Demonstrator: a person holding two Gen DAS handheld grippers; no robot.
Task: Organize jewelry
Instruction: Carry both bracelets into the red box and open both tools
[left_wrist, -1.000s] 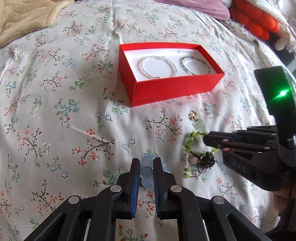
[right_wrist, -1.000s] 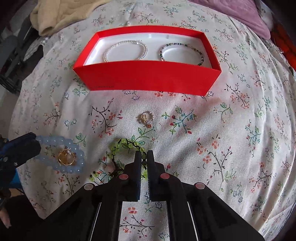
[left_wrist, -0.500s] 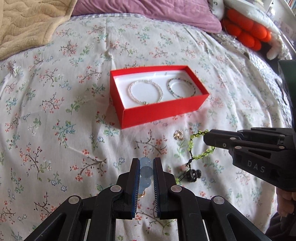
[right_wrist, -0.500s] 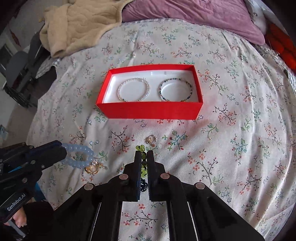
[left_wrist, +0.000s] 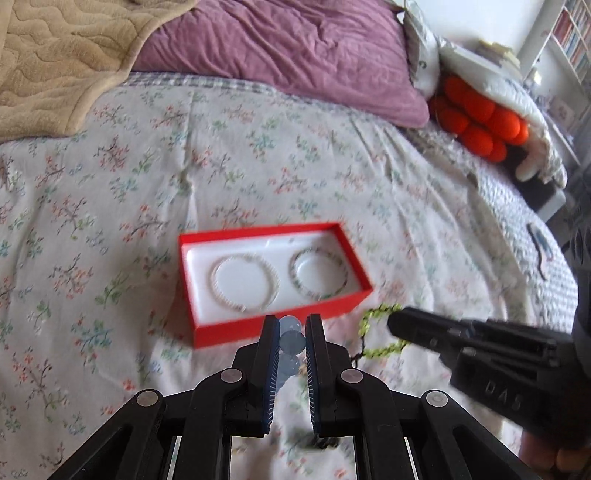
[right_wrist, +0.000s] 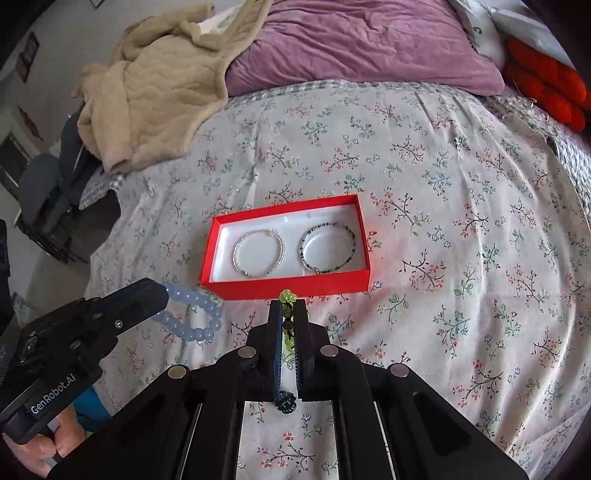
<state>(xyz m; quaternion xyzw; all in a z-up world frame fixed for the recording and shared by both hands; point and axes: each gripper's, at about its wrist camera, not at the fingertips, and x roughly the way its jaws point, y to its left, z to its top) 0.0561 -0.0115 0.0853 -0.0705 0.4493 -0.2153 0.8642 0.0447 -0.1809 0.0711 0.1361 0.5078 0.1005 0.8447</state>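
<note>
A red box (left_wrist: 280, 326) (right_wrist: 291, 286) with a white lining lies open on the floral bedspread. It holds a white bead bracelet (left_wrist: 244, 283) (right_wrist: 259, 257) on the left and a dark multicoloured bracelet (left_wrist: 318, 272) (right_wrist: 328, 247) on the right. My left gripper (left_wrist: 290, 326) (right_wrist: 162, 291) is shut on a pale blue bead bracelet (left_wrist: 291, 341) (right_wrist: 195, 315), held above the bed short of the box. My right gripper (right_wrist: 289, 308) (left_wrist: 393, 325) is shut on a green bead bracelet (right_wrist: 286, 321) (left_wrist: 384, 330) with a dark tassel, also lifted near the box's front.
A purple pillow (right_wrist: 365, 44) lies at the head of the bed. A beige blanket (right_wrist: 155, 88) is heaped at the far left. An orange knitted item (left_wrist: 480, 118) sits at the far right. The bed edge drops off at the left (right_wrist: 88, 236).
Both grippers have risen well above the bed, each carrying its bracelet. The box now looks smaller and farther below. The rings on the bedspread are out of sight.
</note>
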